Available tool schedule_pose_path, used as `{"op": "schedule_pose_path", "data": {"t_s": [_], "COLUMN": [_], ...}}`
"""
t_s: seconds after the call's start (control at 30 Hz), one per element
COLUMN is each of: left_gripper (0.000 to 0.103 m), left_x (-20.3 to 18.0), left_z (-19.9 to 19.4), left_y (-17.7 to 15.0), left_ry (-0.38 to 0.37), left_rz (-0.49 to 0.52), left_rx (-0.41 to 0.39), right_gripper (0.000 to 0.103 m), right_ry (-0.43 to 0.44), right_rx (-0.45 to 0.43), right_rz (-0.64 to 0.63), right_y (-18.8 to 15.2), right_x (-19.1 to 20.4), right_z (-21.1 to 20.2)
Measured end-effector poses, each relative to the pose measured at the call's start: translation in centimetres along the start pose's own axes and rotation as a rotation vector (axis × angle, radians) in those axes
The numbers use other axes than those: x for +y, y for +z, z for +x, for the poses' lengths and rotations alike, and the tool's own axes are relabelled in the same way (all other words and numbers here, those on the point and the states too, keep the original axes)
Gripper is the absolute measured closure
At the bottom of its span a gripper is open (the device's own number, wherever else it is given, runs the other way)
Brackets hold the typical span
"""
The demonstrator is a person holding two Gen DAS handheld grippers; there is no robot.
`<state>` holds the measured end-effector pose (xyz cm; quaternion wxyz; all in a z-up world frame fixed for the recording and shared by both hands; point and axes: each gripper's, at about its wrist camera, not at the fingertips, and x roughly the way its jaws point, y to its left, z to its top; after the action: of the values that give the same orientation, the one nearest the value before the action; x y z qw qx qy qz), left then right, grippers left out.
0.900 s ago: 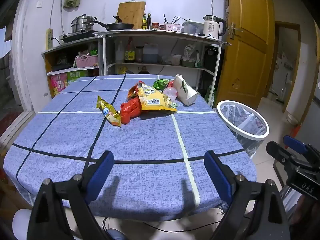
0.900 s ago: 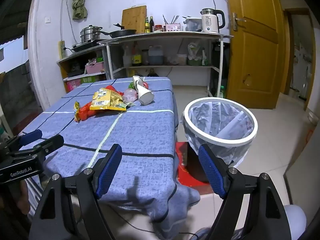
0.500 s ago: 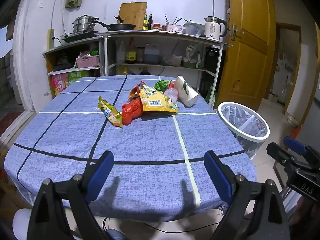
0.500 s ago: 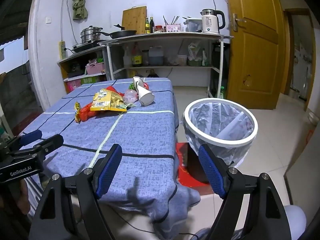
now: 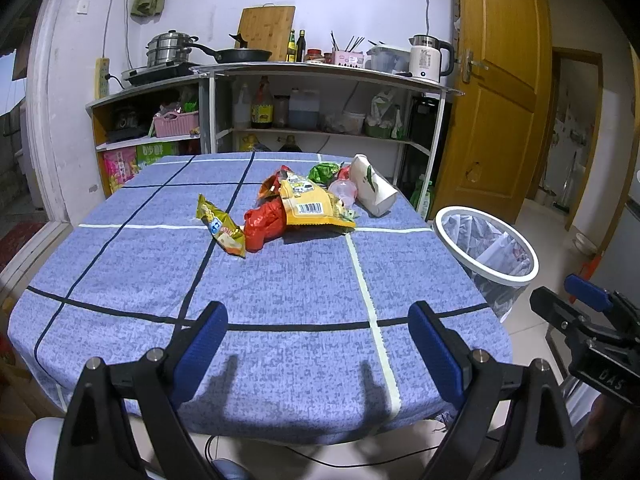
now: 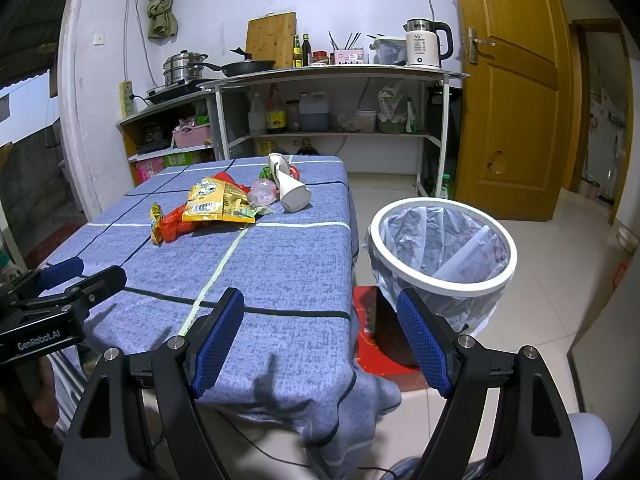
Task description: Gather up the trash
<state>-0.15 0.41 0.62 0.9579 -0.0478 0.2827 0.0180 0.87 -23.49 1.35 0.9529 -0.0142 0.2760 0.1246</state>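
Observation:
A pile of trash lies at the far middle of the blue checked table (image 5: 300, 288): a small yellow snack wrapper (image 5: 220, 230), a red wrapper (image 5: 264, 226), a big yellow snack bag (image 5: 314, 206), a clear plastic cup (image 5: 343, 191), a green wrapper (image 5: 326, 171) and a white paper carton (image 5: 374, 192). The pile also shows in the right wrist view, with the yellow bag (image 6: 218, 202) and the carton (image 6: 290, 188). A white-rimmed bin (image 6: 440, 248) with a plastic liner stands on the floor right of the table. My left gripper (image 5: 318, 354) is open and empty over the near table edge. My right gripper (image 6: 320, 342) is open and empty at the table's near right corner.
A metal shelf unit (image 5: 320, 100) with pots, bottles and a kettle (image 5: 428, 58) stands against the back wall. A wooden door (image 5: 496, 92) is at the right. A red mat (image 6: 372, 344) lies under the bin. The tablecloth hangs over the near corner (image 6: 340, 408).
Both grippers have shifted very slightly; the view of the table and bin is nearly the same. Nothing was taken hold of or let go.

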Motion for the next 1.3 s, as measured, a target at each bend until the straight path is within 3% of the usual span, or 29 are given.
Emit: {"op": "schedule_pose_path", "data": {"t_s": [1.3], "left_gripper": [0.010], "left_x": [-0.78], "left_z": [0.17], "left_y": [0.02], "left_ry": [-0.007], "left_rz": [-0.004], "left_rx": [0.006], "right_gripper": [0.024], "right_ry": [0.003], "right_rx": [0.010], "right_rz": [-0.009], "right_y": [-0.12], "right_x": [0.57], "right_z": [0.46]}}
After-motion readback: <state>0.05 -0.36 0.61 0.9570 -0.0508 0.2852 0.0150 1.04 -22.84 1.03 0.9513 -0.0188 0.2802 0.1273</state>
